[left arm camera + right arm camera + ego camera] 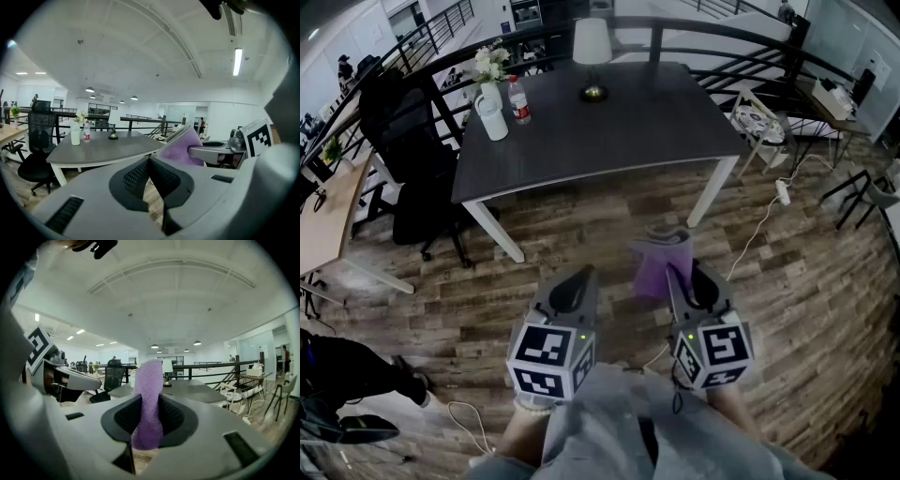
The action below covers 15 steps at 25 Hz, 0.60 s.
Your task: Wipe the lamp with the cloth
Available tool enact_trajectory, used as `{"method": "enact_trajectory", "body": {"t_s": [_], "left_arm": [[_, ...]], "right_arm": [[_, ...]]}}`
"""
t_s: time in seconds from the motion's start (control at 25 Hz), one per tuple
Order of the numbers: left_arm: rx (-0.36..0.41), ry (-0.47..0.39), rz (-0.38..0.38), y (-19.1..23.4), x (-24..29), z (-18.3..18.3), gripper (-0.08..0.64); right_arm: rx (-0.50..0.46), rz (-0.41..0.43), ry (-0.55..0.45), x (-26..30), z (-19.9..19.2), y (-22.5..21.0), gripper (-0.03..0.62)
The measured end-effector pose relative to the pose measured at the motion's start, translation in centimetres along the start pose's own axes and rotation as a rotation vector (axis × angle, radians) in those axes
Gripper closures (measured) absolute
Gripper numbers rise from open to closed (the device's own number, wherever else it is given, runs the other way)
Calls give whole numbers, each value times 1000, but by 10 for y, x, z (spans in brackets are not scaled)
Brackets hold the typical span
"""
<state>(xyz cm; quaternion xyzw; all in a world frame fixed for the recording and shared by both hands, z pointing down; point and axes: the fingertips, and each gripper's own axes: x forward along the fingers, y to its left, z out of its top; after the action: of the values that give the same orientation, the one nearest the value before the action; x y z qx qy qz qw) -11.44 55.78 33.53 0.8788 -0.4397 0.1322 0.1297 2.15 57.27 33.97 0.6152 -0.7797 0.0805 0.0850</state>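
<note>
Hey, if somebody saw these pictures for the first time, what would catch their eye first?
The purple cloth, pinched upright in the jaws of the right gripper, stands out against the wooden floor. Ahead stands a dark table with a white-shaded lamp near its far edge, and a white jug, flowers and a water bottle at its far left corner. The left gripper is shut and empty.

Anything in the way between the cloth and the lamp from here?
Nothing visible does. The right gripper holds the cloth short of the table; the lamp stands at its far edge behind bare tabletop. The bottle and cup stand off to the left.
</note>
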Motion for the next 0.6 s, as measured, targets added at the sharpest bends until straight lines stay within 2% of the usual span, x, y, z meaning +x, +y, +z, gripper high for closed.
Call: {"method": "enact_trajectory", "body": {"t_s": [0.6], "left_arm": [[13, -6, -2, -8, 12, 3, 551]], "right_arm": [[1, -29, -2, 0, -5, -21, 499]]}}
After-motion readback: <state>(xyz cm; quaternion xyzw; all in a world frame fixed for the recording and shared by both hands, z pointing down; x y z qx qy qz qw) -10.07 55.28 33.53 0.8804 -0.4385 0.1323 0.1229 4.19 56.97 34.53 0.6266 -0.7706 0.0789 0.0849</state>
